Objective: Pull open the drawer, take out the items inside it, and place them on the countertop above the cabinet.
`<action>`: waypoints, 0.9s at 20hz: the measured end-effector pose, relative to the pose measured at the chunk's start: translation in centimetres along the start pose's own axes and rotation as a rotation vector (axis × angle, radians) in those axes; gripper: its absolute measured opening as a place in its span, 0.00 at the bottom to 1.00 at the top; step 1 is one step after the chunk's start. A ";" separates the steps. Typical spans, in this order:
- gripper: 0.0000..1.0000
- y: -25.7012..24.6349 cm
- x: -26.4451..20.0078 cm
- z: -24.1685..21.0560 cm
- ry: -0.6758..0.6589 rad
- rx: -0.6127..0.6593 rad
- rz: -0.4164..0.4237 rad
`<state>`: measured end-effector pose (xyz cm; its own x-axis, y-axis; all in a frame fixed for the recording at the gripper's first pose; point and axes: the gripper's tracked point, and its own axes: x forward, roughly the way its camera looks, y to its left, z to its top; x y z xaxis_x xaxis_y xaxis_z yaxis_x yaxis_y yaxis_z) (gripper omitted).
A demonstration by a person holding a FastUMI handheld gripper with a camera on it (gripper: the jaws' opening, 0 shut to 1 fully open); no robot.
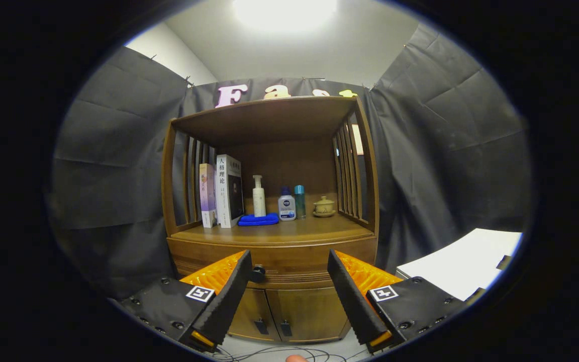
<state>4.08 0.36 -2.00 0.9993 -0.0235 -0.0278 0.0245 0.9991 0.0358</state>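
Observation:
A wooden cabinet [274, 251] stands ahead against the black cloth. Its drawer [289, 264] sits shut under the countertop [289, 232], with a dark round knob [258, 273] just beside my left finger. My gripper [289, 274] is open, its two fingers spread wide in front of the drawer front and some way short of it, with nothing between them. What lies inside the drawer is hidden. On the countertop stand two books [221, 193], a white pump bottle [259, 197], a small white bottle [287, 205], a teal bottle [300, 200] and a small lidded pot [324, 207], with a folded blue cloth [259, 219] in front.
Below the drawer are two cupboard doors [289, 311] with dark handles. Slatted sides and a top shelf [269, 113] close in the countertop. A white table [465, 266] stands to the right. Cables [279, 353] lie on the floor near me.

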 end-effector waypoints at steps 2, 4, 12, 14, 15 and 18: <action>0.96 0.6 1.3 -0.8 0.007 -0.019 0.003; 0.96 1.3 3.0 -2.1 0.025 -0.039 0.007; 0.96 5.6 9.9 -8.3 0.113 -0.071 0.069; 0.96 6.2 11.7 -9.6 0.128 -0.071 0.089; 0.96 6.6 12.5 -9.9 0.127 -0.067 0.095; 0.96 7.6 14.1 -10.6 0.126 -0.047 0.092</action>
<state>18.08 7.99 -12.69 0.9860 0.0702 -0.1514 -0.0714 0.9974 -0.0030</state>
